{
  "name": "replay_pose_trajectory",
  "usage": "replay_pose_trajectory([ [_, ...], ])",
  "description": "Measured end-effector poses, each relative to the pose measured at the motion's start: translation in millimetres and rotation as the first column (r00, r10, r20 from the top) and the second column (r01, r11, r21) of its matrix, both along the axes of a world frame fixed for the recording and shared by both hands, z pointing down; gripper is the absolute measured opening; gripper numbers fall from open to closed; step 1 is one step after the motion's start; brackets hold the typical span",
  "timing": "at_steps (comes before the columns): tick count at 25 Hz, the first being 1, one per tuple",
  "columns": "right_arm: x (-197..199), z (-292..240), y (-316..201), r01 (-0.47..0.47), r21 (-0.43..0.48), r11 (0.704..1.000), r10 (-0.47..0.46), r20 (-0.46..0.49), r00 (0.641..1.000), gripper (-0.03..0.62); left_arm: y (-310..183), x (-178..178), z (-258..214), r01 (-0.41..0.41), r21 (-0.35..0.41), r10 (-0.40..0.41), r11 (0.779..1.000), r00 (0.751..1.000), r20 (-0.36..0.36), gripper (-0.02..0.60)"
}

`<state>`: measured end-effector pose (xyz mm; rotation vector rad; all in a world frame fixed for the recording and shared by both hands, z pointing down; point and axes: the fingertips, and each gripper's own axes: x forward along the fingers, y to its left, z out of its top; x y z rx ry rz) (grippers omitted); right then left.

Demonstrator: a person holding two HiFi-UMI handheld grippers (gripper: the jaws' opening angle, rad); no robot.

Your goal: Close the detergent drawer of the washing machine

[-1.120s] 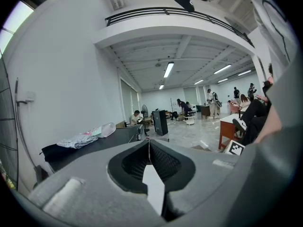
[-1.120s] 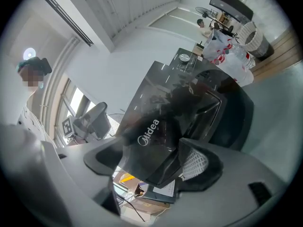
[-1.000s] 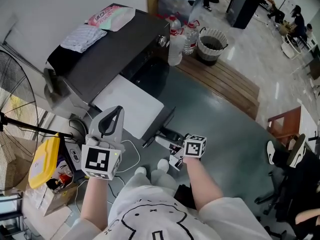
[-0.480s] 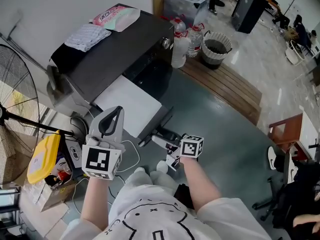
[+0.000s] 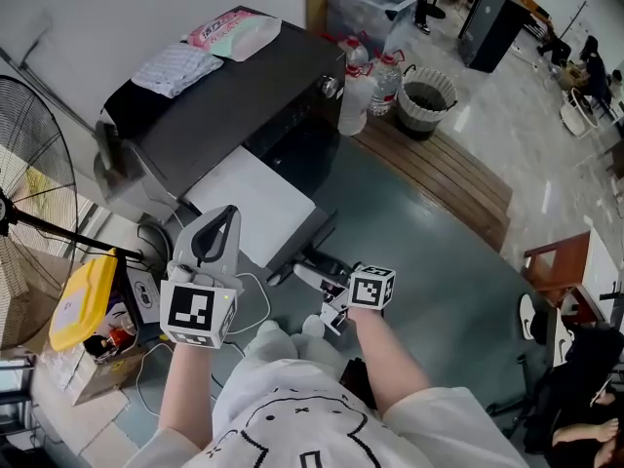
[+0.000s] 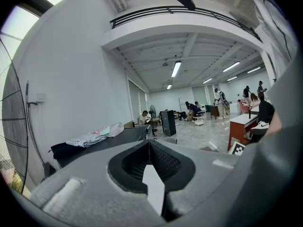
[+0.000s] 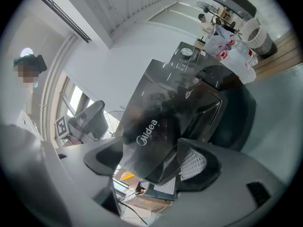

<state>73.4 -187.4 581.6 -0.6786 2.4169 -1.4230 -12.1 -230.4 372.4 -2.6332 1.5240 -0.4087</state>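
Note:
The black washing machine (image 5: 224,96) stands at the upper left of the head view. Its drawer (image 5: 255,203) is pulled out towards me, white on top, with a dark front panel (image 5: 304,242). My right gripper (image 5: 314,283) sits at that panel. In the right gripper view the glossy panel marked "Midea" (image 7: 156,126) fills the gap between the two jaws of the right gripper (image 7: 151,162), which look closed against it. My left gripper (image 5: 218,224) is held up to the left of the drawer, touching nothing. Seen from its own camera, the left gripper (image 6: 149,143) is shut and holds nothing.
Folded cloth (image 5: 180,66) and a pink pack (image 5: 234,27) lie on the machine. Water bottles (image 5: 356,91) and a mesh bin (image 5: 427,96) stand beyond it on a wooden platform (image 5: 439,169). A fan (image 5: 24,164), a yellow container (image 5: 80,300) and cables (image 5: 249,291) are at the left.
The head view has drifted slightly. Both grippers keep the same places and the drawer stays pulled out.

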Motion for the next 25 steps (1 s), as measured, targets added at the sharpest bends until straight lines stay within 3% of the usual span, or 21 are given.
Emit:
replay_pose_trajectory([
  [25, -17.8, -2.6, -16.7, -0.029, 0.003, 1.000, 0.029, -0.020, 0.999, 0.353, -13.6, -24.9, -6.6, 0.059, 0.009, -0.059, 0.998, 0.997, 0.051, 0.018],
])
